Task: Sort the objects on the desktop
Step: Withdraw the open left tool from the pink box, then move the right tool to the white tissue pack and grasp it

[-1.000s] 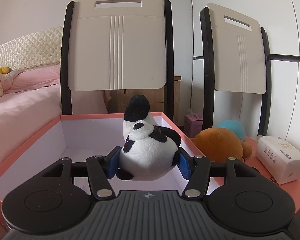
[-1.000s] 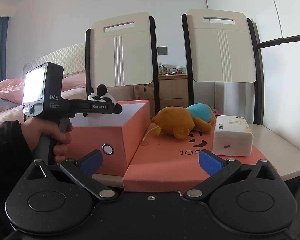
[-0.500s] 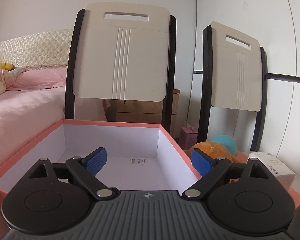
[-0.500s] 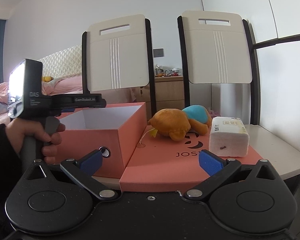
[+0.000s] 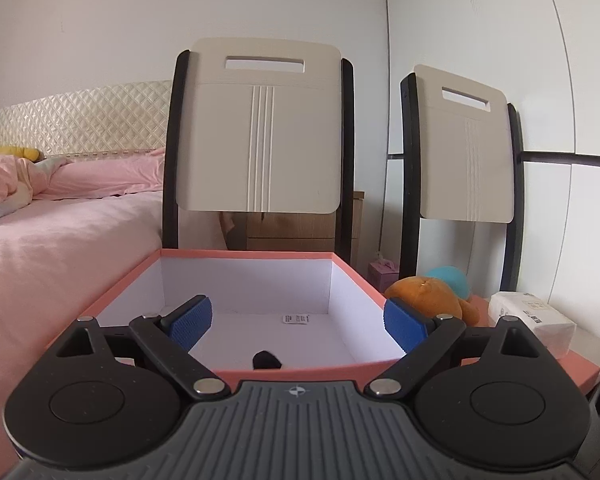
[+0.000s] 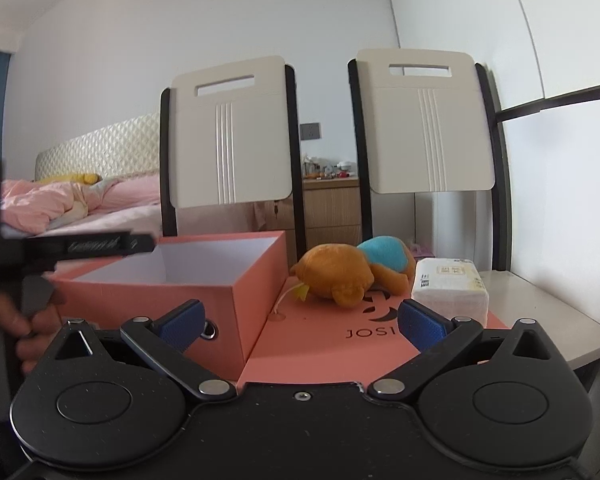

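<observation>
My left gripper (image 5: 298,322) is open and empty, just in front of the near rim of the open salmon box (image 5: 244,255). A black tip of the panda plush (image 5: 266,359) shows inside the box, low behind the near wall; the rest is hidden. My right gripper (image 6: 300,322) is open and empty, short of the box (image 6: 152,292) and the salmon lid (image 6: 320,344). An orange and blue plush (image 6: 346,274) and a white tissue pack (image 6: 448,288) lie on the lid. The left gripper (image 6: 92,245) reaches over the box's left side in the right wrist view.
Two cream folding chairs (image 5: 262,128) (image 6: 424,120) stand behind the desk. A pink bed (image 5: 52,240) lies to the left. The plush (image 5: 428,294) and the tissue pack (image 5: 532,318) sit right of the box. The grey desk top (image 6: 556,308) ends at the right.
My left gripper opened and let the panda plush drop into the box, then drew back and rose. The right gripper stayed open and shifted slightly.
</observation>
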